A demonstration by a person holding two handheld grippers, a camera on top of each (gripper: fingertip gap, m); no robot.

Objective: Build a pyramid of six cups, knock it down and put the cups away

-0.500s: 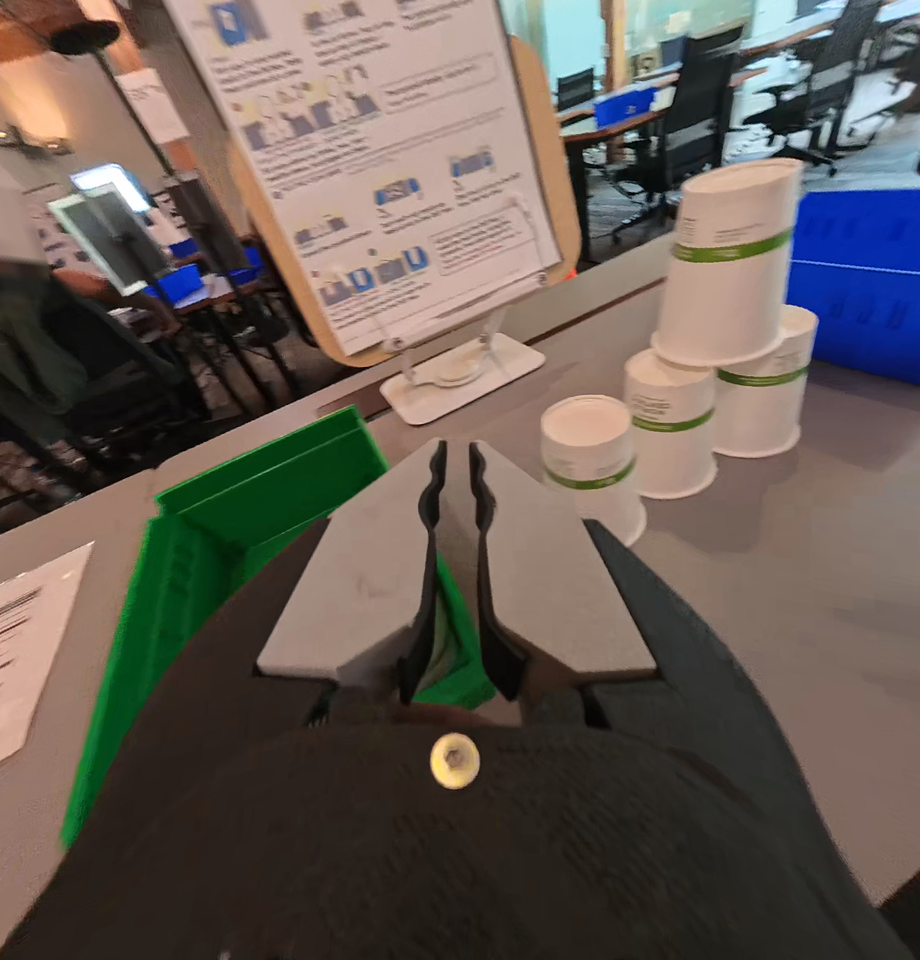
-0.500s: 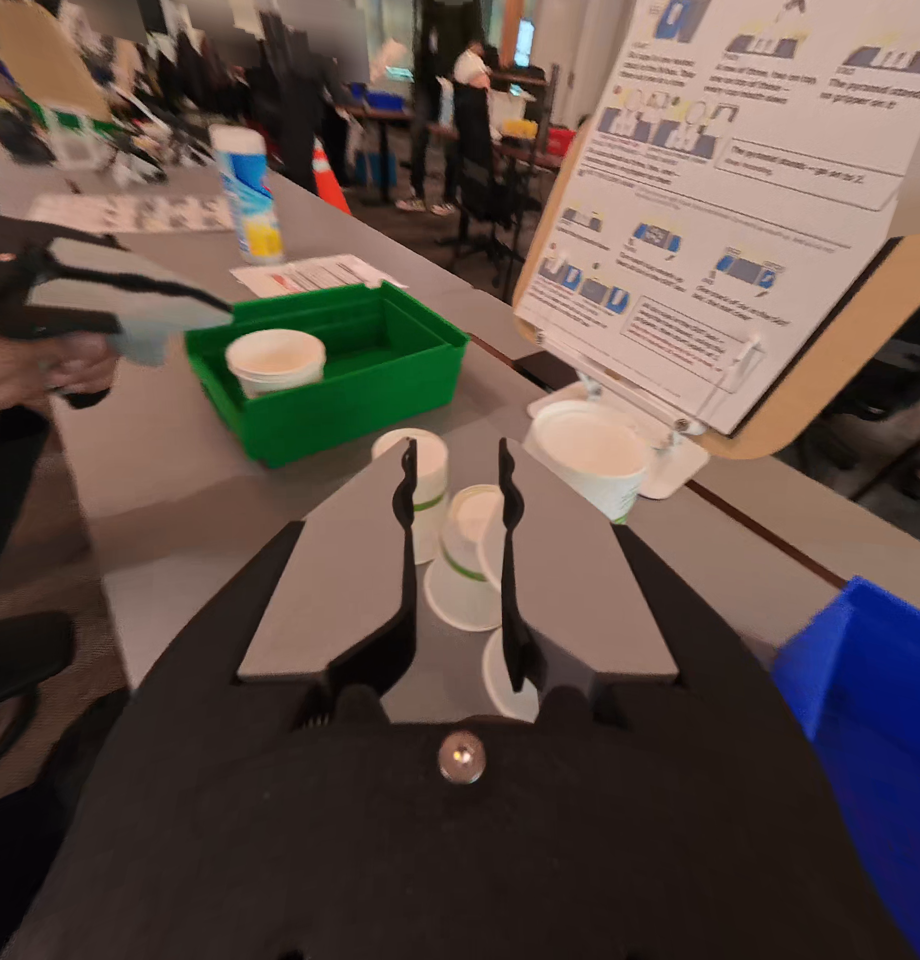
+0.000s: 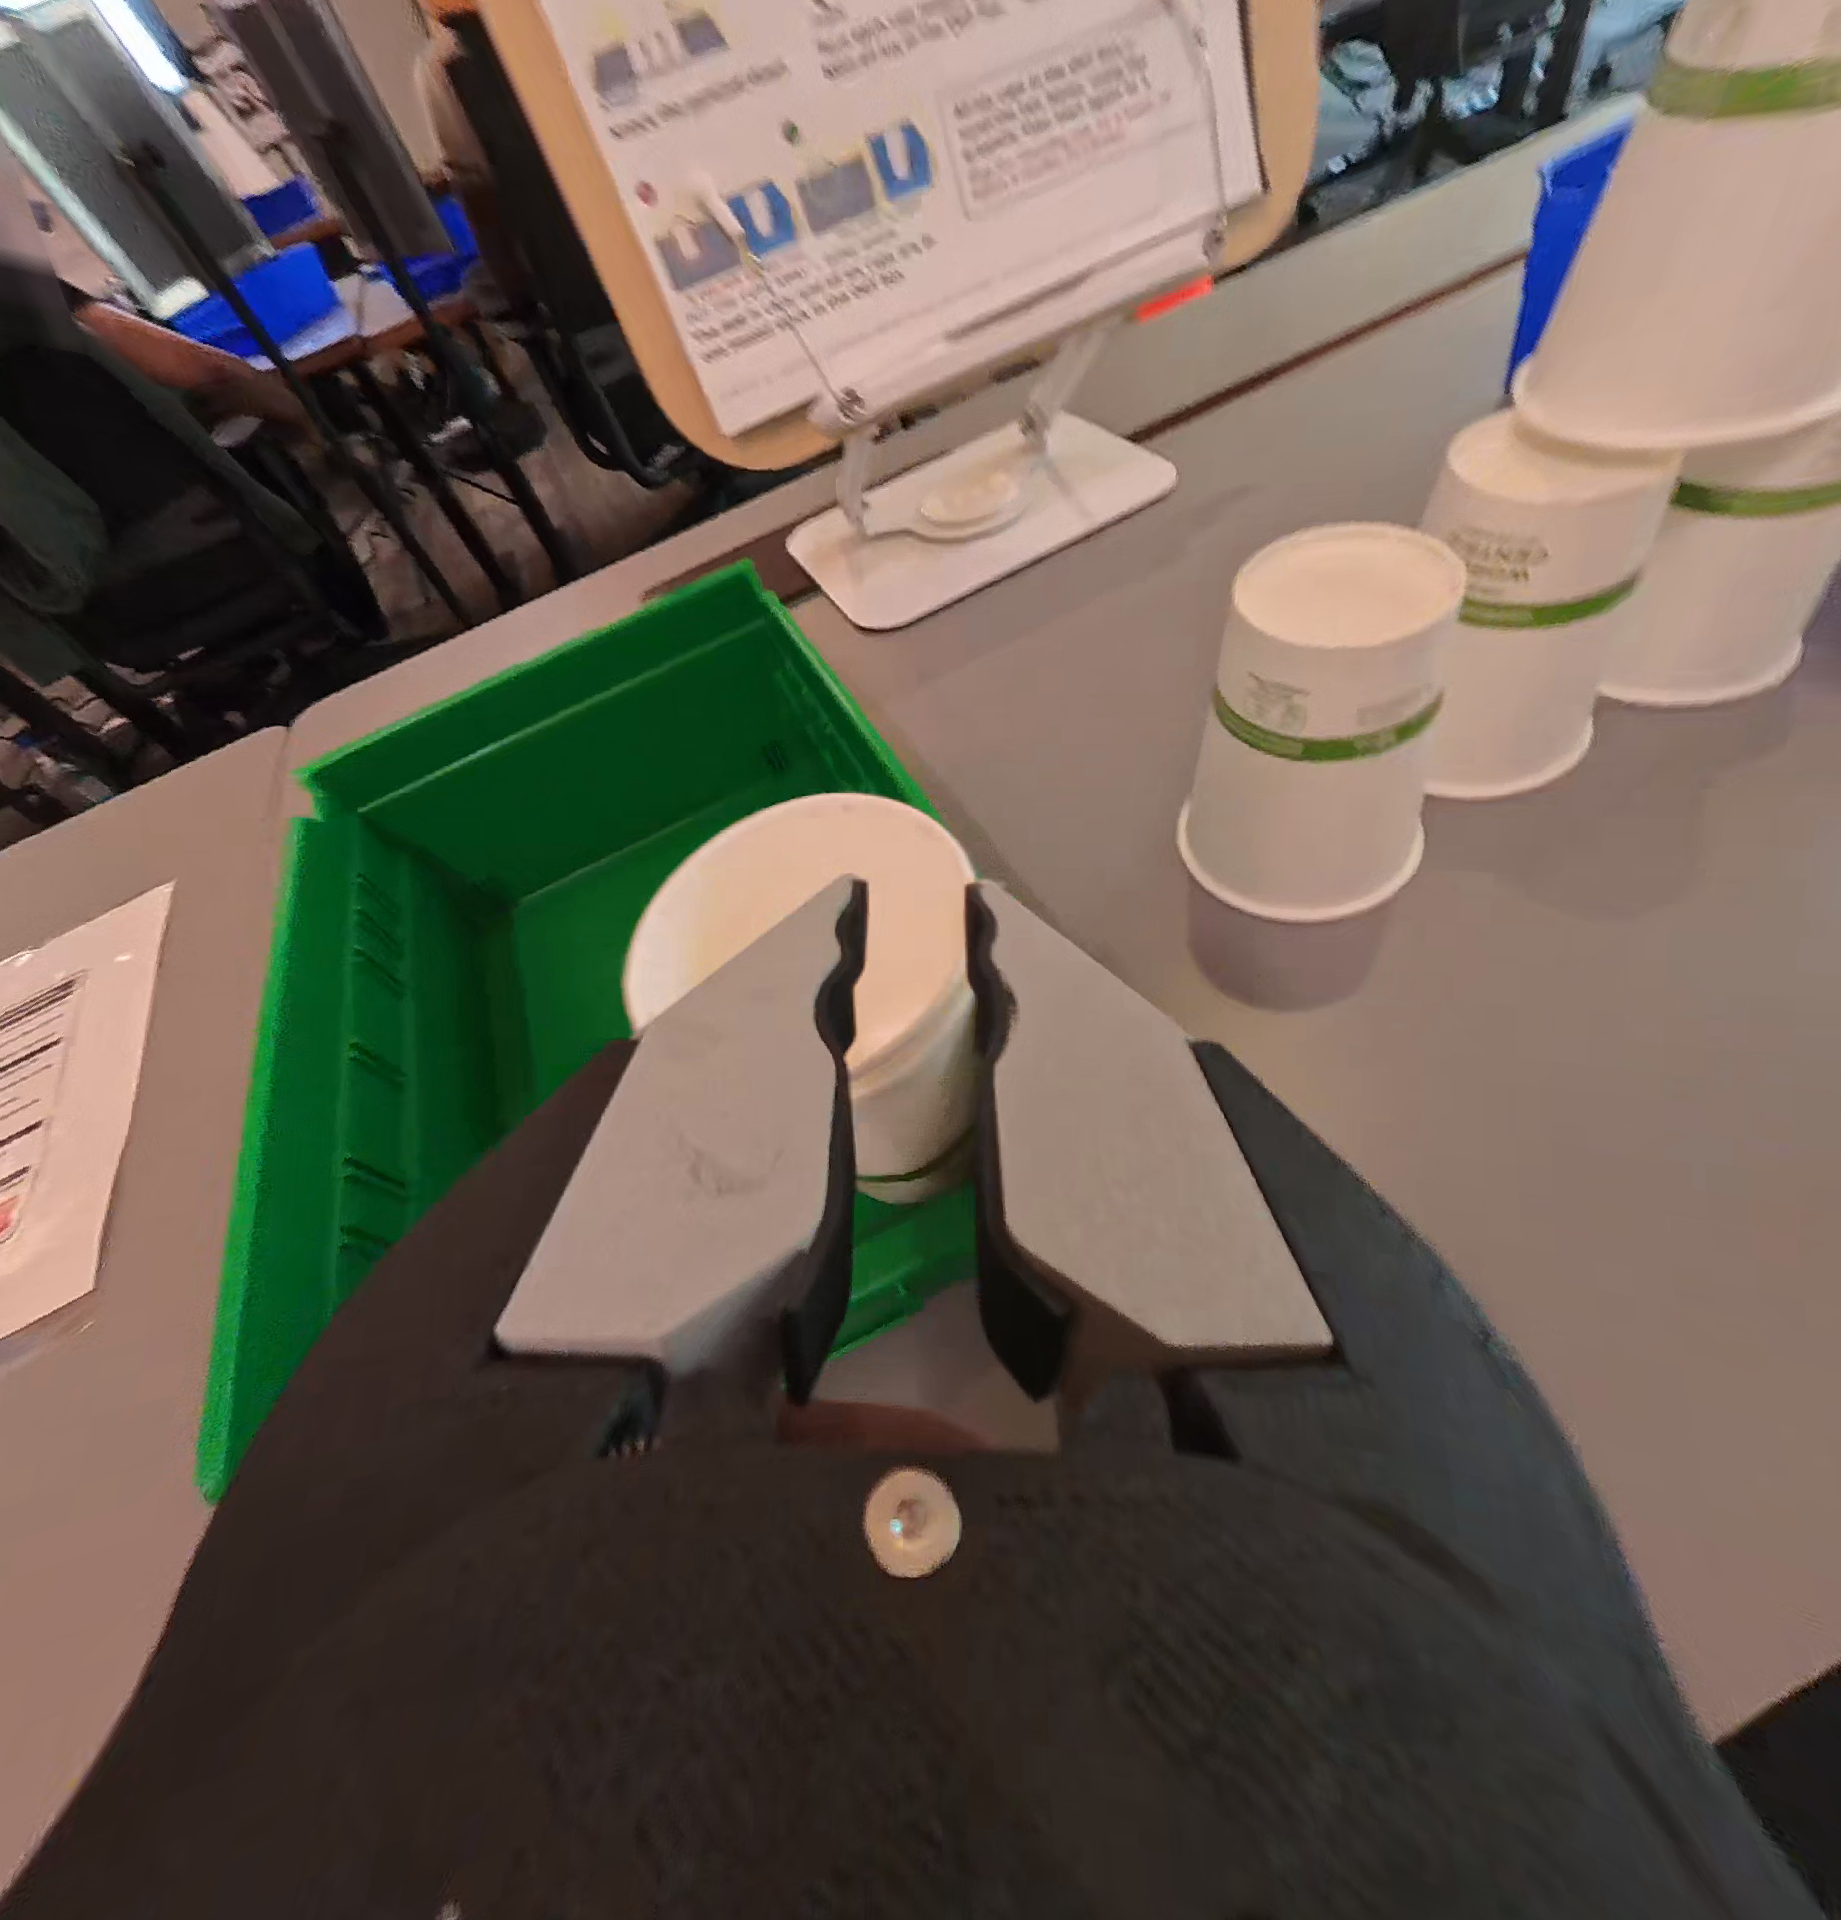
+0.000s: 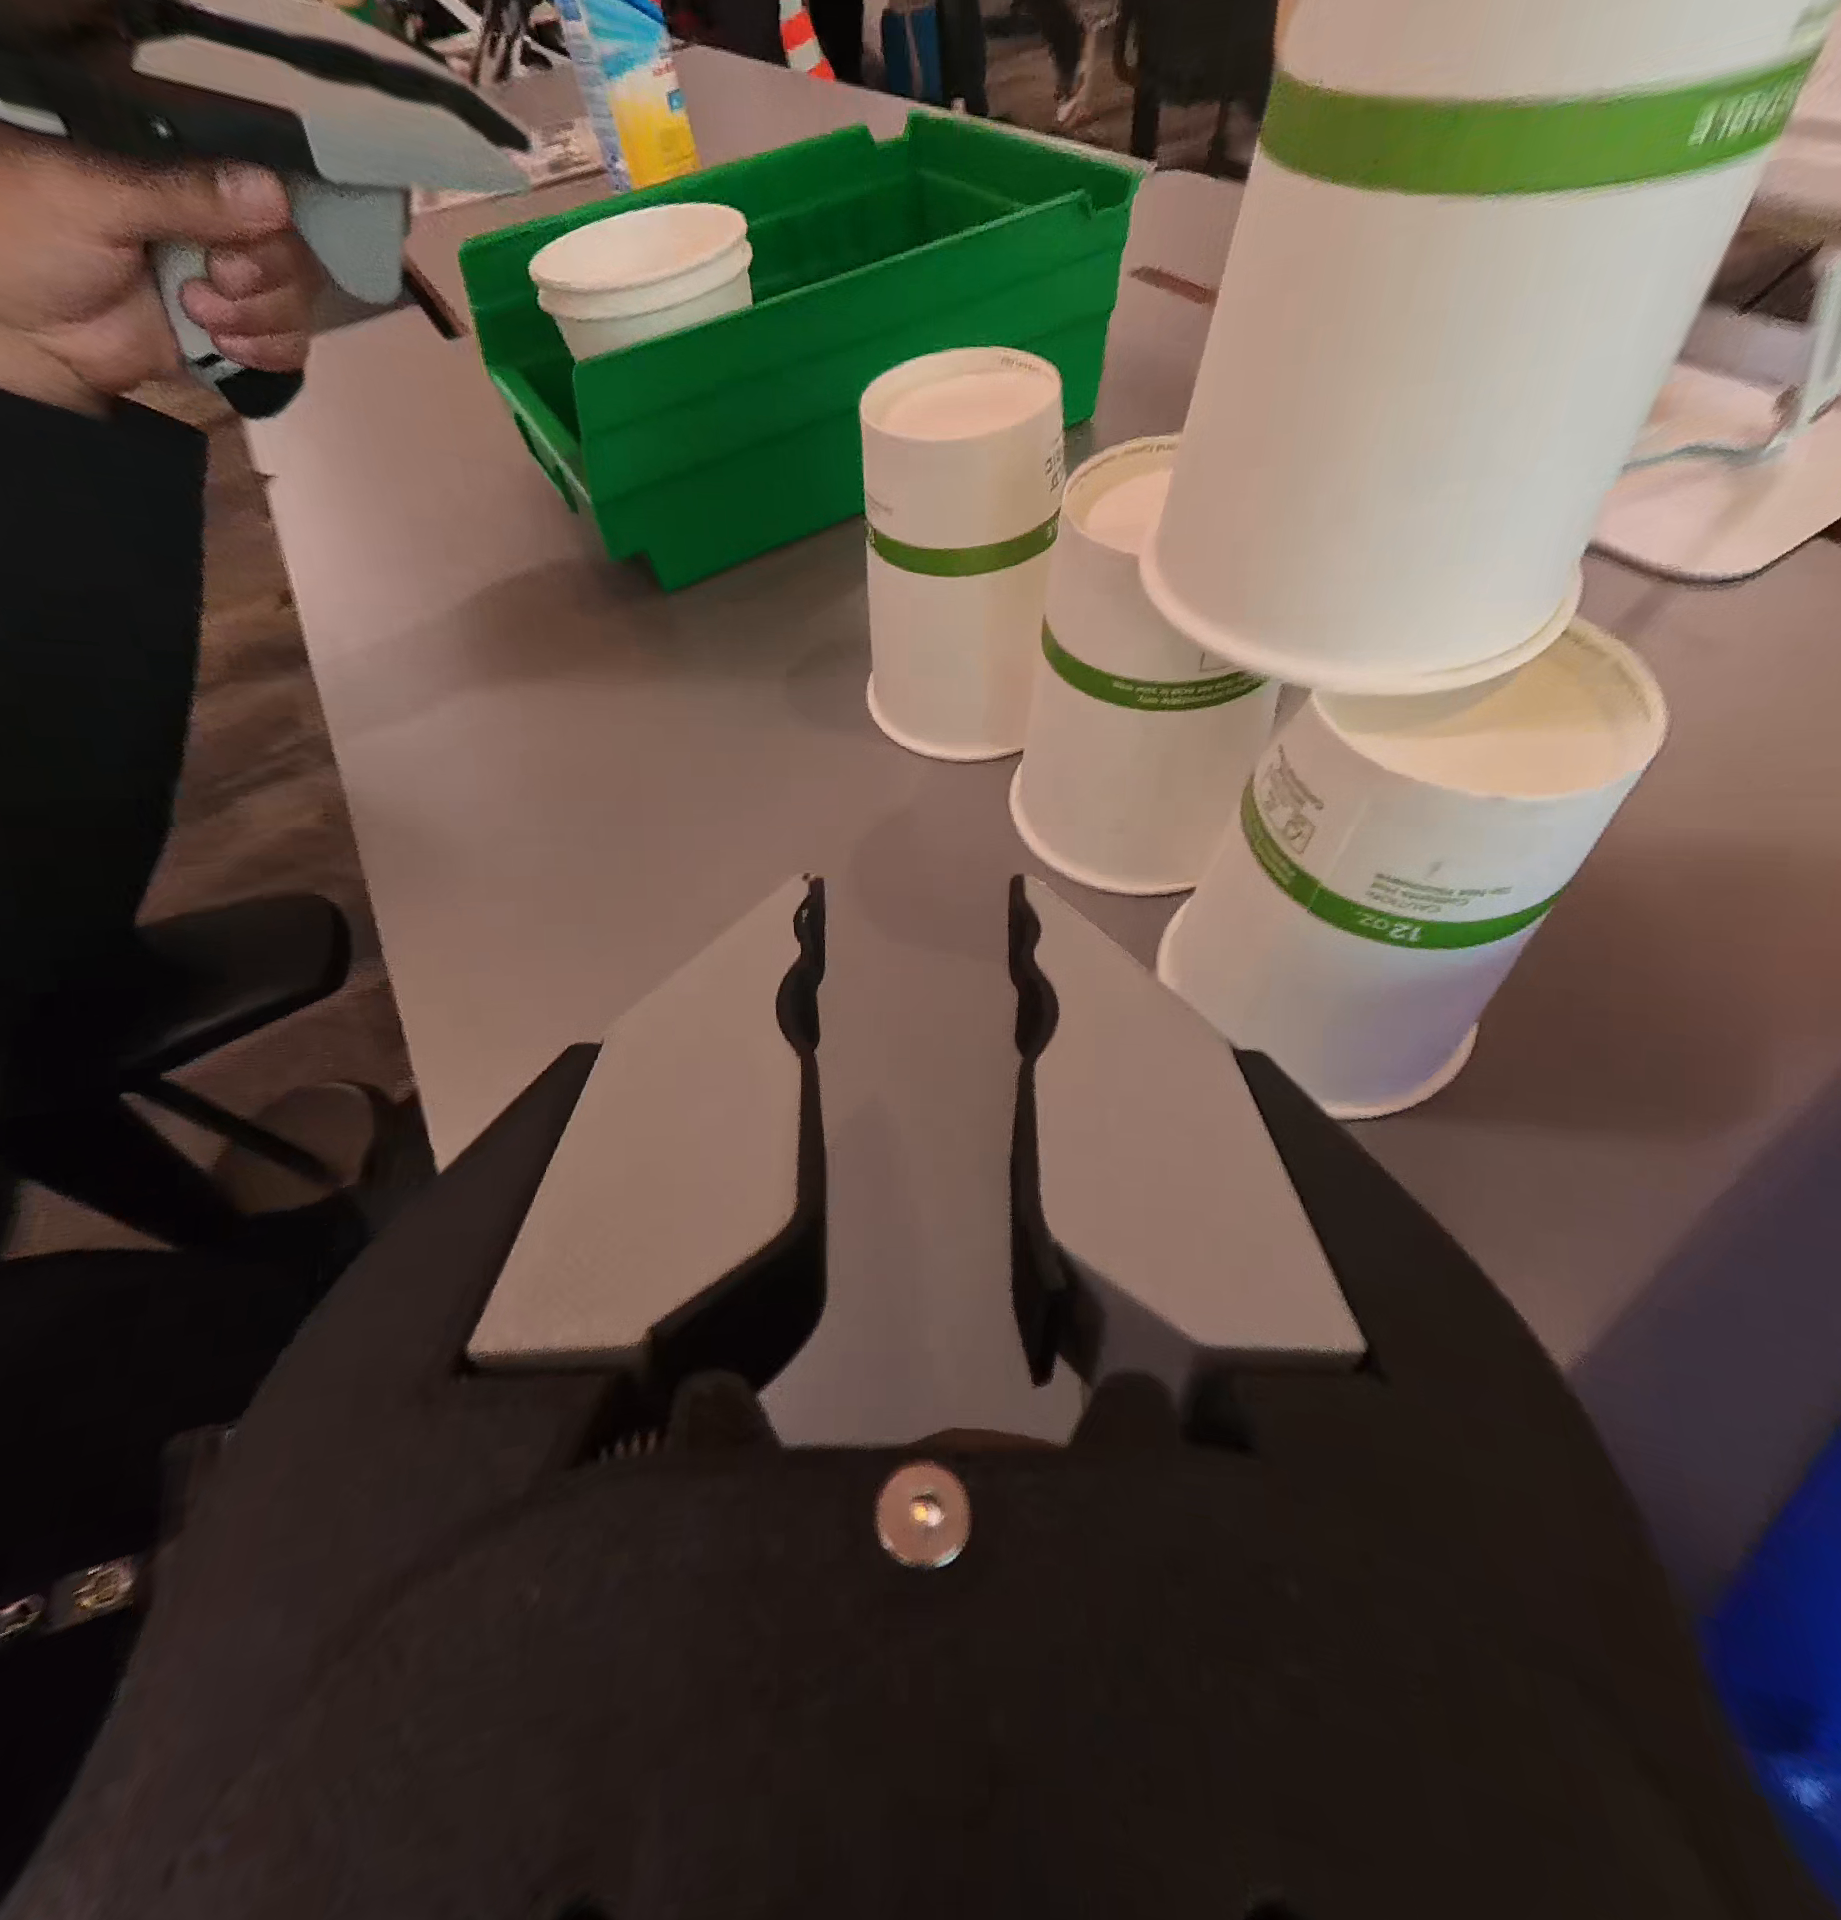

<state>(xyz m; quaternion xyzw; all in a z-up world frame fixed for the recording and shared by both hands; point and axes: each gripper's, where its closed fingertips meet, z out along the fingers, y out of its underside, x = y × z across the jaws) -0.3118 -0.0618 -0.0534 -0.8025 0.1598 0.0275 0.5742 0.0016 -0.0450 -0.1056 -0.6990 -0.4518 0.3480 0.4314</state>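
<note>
While the left gripper (image 3: 914,899) hangs over the green bin (image 3: 396,997), its jaws stand a little apart with nothing gripped; the stacked cups (image 3: 791,914) sit upright in the bin's right end, seen through the gap. Right gripper (image 4: 911,894) is over bare grey table (image 4: 604,810), jaws apart, empty. 3 upside-down cups stand in a row beside the bin: near cup (image 4: 1383,904), middle cup (image 4: 1134,727), far cup (image 4: 957,561). A 4th cup (image 4: 1446,343) sits inverted on the near and middle ones. Only the right wrist view shows the hand (image 4: 95,270) holding the left gripper. Only the left wrist view shows the instruction board (image 3: 895,187) and a paper sheet (image 3: 33,1132).
</note>
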